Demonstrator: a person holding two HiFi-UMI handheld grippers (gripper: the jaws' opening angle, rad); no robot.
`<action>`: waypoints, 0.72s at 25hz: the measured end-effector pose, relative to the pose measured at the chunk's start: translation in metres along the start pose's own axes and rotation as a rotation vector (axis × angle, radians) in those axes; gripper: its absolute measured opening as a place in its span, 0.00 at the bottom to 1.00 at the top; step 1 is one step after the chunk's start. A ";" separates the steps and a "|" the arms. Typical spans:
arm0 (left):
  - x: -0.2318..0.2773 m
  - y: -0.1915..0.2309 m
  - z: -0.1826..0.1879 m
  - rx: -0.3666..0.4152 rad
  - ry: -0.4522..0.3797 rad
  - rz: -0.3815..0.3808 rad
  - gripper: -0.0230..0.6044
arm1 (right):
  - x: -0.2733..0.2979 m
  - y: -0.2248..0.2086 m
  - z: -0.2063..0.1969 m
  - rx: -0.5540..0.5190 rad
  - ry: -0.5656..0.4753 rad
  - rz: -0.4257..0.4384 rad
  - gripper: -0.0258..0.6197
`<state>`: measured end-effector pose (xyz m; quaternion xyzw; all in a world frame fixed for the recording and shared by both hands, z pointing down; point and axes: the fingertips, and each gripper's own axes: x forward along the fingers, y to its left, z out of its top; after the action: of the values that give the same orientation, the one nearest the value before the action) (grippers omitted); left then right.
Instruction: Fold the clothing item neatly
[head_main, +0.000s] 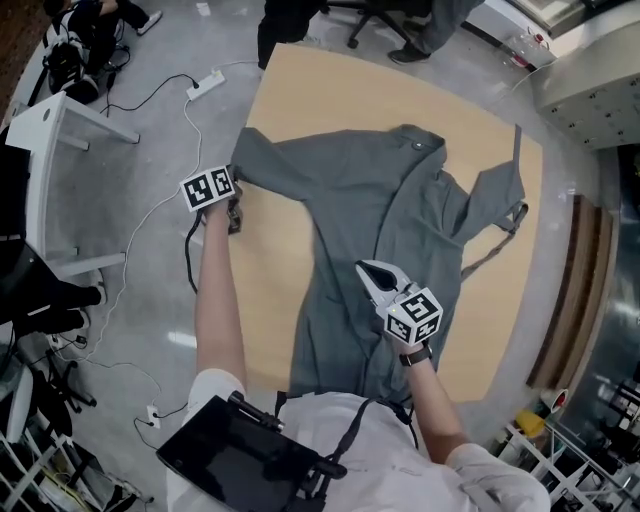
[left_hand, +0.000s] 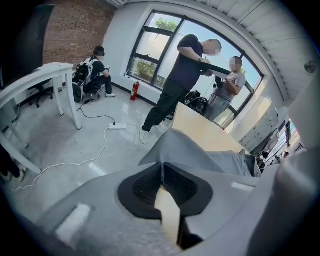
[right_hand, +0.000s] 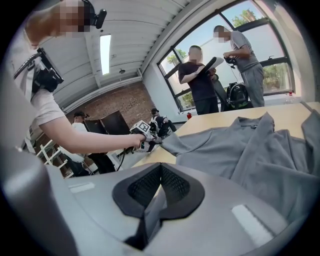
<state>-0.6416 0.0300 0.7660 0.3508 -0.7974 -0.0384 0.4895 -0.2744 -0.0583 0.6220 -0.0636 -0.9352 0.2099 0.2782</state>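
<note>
At the left gripper's (left_hand: 162, 166) tips, shirt (left_hand: 190, 147).

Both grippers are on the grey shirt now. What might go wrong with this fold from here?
1. The left gripper pinches only the tip of the sleeve at the edge of the table; it may slip free when lifted.
2. The right gripper holds a bunched ridge of the shirt, so pulling could drag the whole garment and deepen the wrinkles across its body.

Grey floor (left_hand: 65, 145), brick wall (left_hand: 75, 30), tall windows (left_hand: 165, 45), white desk (left_hand: 50, 70) beside the wooden table (head_main: 290, 90).
</note>
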 end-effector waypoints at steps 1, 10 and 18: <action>-0.004 -0.001 -0.001 0.012 -0.002 0.014 0.08 | -0.003 -0.003 -0.001 0.008 -0.005 -0.007 0.05; -0.108 -0.104 0.021 0.316 -0.319 -0.004 0.07 | -0.049 -0.024 0.009 0.065 -0.113 -0.075 0.05; -0.128 -0.338 -0.080 0.958 -0.294 -0.267 0.07 | -0.128 -0.051 0.003 0.162 -0.232 -0.187 0.05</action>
<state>-0.3651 -0.1244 0.5742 0.6250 -0.7343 0.2199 0.1478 -0.1692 -0.1359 0.5790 0.0709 -0.9429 0.2636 0.1907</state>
